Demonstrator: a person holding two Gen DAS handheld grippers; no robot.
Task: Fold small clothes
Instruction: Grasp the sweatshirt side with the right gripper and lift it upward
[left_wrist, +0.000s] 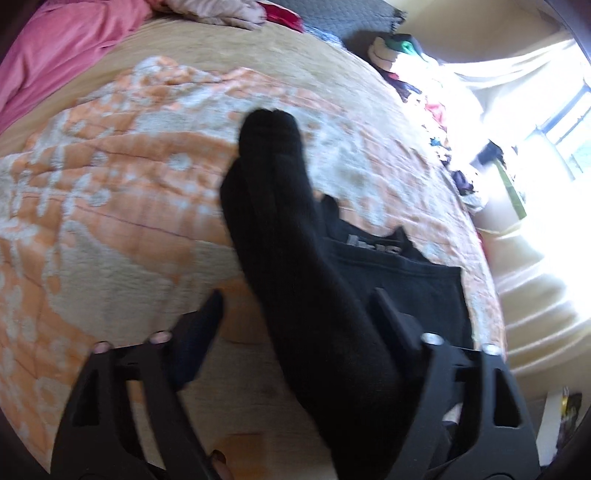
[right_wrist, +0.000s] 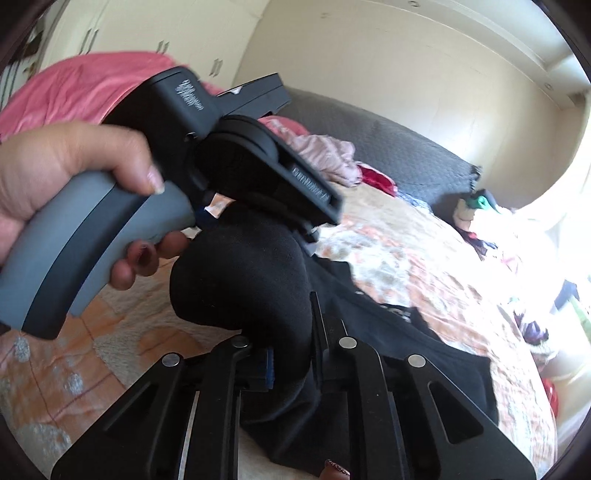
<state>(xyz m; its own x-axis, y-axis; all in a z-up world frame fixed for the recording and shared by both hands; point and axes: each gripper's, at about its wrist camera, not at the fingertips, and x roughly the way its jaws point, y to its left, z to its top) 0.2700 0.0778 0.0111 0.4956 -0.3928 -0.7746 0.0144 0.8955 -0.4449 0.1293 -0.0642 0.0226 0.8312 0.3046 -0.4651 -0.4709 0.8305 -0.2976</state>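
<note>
Right gripper (right_wrist: 288, 354) pinches the black sock (right_wrist: 240, 280) low-centre of its frame, left gripper (left_wrist: 295, 314) spread wide around it over the orange blanket (left_wrist: 110, 206); sock likely soft, light, floppy, so best gripped near cuff or toe.

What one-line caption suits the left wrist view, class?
Open left gripper straddles a black sock lying over a black garment on an orange-patterned blanket.

pale lettering on black garment (left_wrist: 373, 248), blurred, unreadable
</note>
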